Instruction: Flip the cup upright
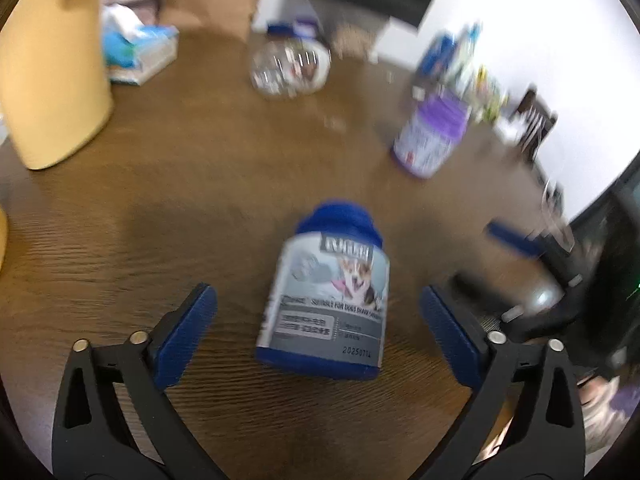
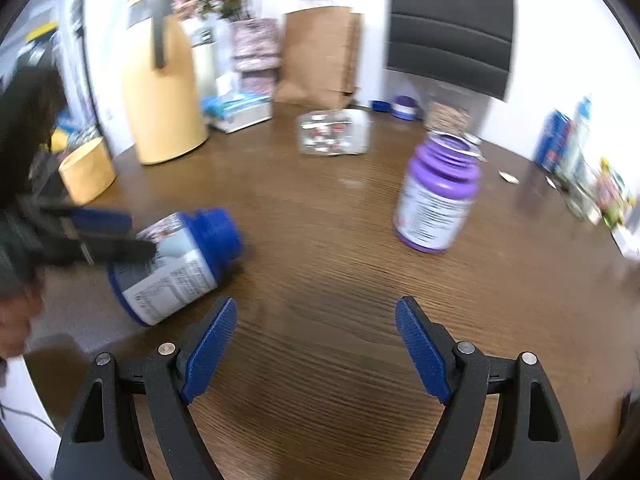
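A blue-capped jar with a grey dog-picture label point(image 1: 326, 296) lies on its side on the brown wooden table point(image 1: 160, 208), cap pointing away from me. My left gripper point(image 1: 318, 312) is open, its blue pads on either side of the jar, not touching it. In the right wrist view the same jar point(image 2: 176, 264) lies at the left with the left gripper's fingers point(image 2: 100, 236) around it. My right gripper point(image 2: 316, 336) is open and empty over bare table. The right gripper also shows blurred in the left wrist view point(image 1: 516, 240).
A purple bottle point(image 2: 438, 196) stands upright at the right, also in the left wrist view point(image 1: 432, 136). A yellow jug point(image 2: 160, 92), a clear plastic container point(image 2: 334, 132), a tissue pack point(image 2: 236, 110), a paper bag point(image 2: 320, 52) and a tape roll point(image 2: 86, 170) stand toward the back.
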A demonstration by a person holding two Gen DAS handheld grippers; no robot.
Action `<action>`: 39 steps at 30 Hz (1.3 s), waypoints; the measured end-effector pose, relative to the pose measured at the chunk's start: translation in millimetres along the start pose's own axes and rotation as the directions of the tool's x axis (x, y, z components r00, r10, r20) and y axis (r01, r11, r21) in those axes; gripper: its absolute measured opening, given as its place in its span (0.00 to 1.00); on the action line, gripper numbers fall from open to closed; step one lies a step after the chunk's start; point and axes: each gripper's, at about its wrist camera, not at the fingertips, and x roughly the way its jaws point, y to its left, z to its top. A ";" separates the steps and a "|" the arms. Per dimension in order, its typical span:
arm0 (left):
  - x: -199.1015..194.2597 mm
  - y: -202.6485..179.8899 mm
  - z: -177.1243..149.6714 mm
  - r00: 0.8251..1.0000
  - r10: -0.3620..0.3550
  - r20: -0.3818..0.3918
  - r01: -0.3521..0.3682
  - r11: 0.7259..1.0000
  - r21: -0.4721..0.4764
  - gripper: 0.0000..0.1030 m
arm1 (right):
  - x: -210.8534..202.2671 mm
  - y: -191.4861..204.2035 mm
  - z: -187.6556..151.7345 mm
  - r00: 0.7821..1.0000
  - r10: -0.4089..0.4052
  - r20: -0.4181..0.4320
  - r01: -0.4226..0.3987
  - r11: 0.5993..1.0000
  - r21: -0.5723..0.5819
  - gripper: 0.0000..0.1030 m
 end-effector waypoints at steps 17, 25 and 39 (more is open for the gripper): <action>-43.7 -24.0 51.3 0.978 0.029 0.207 -0.051 0.993 0.105 0.58 | -36.1 -38.3 112.6 0.890 0.448 0.080 -0.455 0.879 0.141 0.83; -78.8 -47.4 91.6 0.910 -0.077 0.407 -0.020 0.973 0.229 0.58 | 20.3 -35.4 200.4 0.688 0.725 0.030 -0.702 0.655 0.281 0.84; -32.1 7.8 123.4 0.896 -0.040 0.441 -0.009 0.994 0.108 0.90 | 59.4 23.1 228.3 0.934 0.357 -0.012 -0.355 0.923 -0.151 0.66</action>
